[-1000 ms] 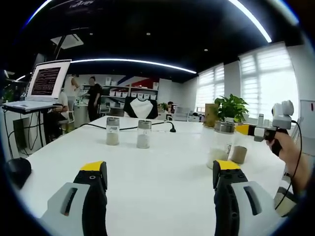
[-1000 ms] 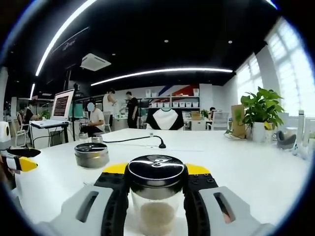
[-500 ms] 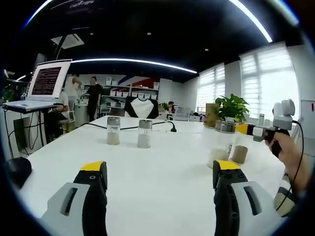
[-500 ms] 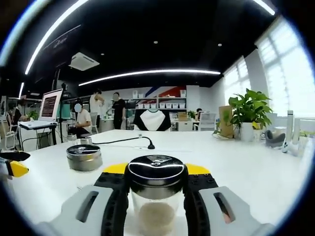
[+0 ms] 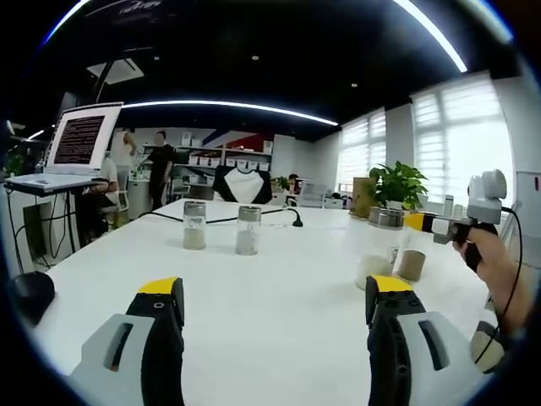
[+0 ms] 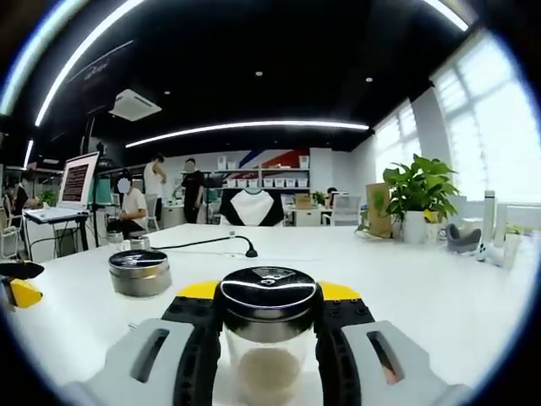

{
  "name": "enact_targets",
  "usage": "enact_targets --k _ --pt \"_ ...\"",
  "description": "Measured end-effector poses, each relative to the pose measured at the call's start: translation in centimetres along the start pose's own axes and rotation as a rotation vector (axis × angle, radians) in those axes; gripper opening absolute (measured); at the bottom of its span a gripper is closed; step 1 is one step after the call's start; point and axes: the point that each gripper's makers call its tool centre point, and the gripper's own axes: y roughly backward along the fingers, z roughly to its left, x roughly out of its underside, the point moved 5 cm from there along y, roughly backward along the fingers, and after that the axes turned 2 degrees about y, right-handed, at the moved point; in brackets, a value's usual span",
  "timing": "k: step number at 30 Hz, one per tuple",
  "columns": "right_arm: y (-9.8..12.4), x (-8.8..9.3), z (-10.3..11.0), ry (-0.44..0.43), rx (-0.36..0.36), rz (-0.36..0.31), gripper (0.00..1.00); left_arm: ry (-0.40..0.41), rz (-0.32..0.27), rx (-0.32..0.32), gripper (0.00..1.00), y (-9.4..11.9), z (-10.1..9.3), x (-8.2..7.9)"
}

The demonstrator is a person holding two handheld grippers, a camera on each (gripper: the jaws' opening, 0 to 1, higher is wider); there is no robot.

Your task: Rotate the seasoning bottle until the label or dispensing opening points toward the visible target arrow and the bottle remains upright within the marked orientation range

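Observation:
A clear seasoning bottle (image 6: 269, 359) with a shiny black lid and pale powder at its bottom stands upright on the white table (image 6: 406, 288). My right gripper (image 6: 269, 309) is shut on it, one jaw against each side. In the left gripper view, a person's hand (image 5: 489, 264) holds the right gripper (image 5: 439, 225) at the right, its yellow tip beside a silver-lidded bottle (image 5: 380, 247) and above a brownish bottle base (image 5: 412, 266). My left gripper (image 5: 275, 292) hangs open low over the table with nothing between its jaws.
Two small seasoning bottles (image 5: 193, 226) (image 5: 247, 230) stand mid-table, with a black cable (image 5: 279, 213) behind them. A second silver-lidded jar (image 6: 139, 271) sits left of the held bottle, near the left gripper's yellow tip (image 6: 19, 293). A potted plant (image 6: 418, 194), a laptop (image 5: 78, 139) and people are farther back.
The right gripper view's background has slid left, so that camera has turned while the bottle stays between its jaws. The left gripper view is almost the same.

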Motion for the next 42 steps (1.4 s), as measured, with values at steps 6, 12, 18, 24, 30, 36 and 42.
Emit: enact_targets --k 6,12,18,24,30,36,42 --pt "0.0 0.0 0.0 -0.002 0.002 -0.005 0.41 -0.001 -0.001 -0.002 0.93 0.0 0.0 0.0" --pt "0.1 -0.7 -0.3 -0.064 -0.035 0.005 0.45 -0.003 -0.002 0.005 0.94 0.0 -0.1 0.0" --pt "0.8 -1.5 -0.4 -0.015 -0.062 -0.011 0.50 -0.002 -0.002 0.006 0.94 0.0 -0.1 0.0" --pt "1.1 -1.9 -1.2 -0.002 -0.081 -0.004 0.51 -0.001 -0.006 0.002 0.94 0.0 0.1 -0.1" --pt "1.2 -2.3 -1.1 0.040 -0.171 -0.005 0.51 -0.001 -0.004 0.002 0.94 0.0 0.1 0.0" --pt "1.4 -2.4 -1.6 0.040 -0.237 -0.007 0.51 -0.003 -0.003 0.001 0.94 0.0 0.0 0.0" --pt "1.7 -2.5 -0.8 -0.008 -0.401 -0.025 0.52 -0.005 -0.003 0.004 0.94 0.0 -0.1 -0.1"
